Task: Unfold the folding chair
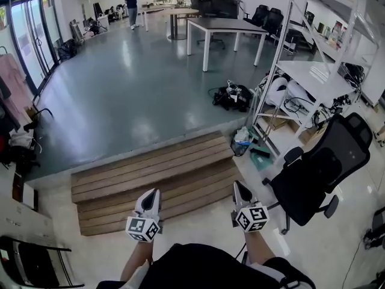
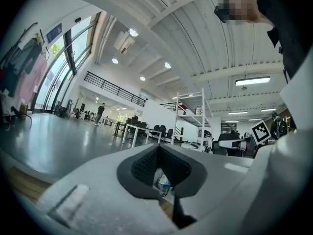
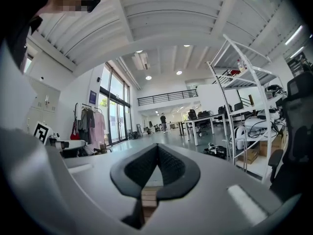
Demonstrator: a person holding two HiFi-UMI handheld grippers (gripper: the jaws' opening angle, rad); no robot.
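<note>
A black chair with a thin metal frame stands at the lower left corner of the head view, partly cut off by the picture's edge; it looks like the folding chair, and I cannot tell how far it is folded. My left gripper is held level in front of me, shut and holding nothing, to the right of that chair and well apart from it. My right gripper is level beside it, also shut and holding nothing. In the left gripper view the left gripper has its jaws together. In the right gripper view the right gripper shows the same.
Wooden steps lie straight ahead, leading up to a grey floor. A black office chair stands close on my right, beside a white shelving rack. Bags lie on the floor. Tables and a person are far back.
</note>
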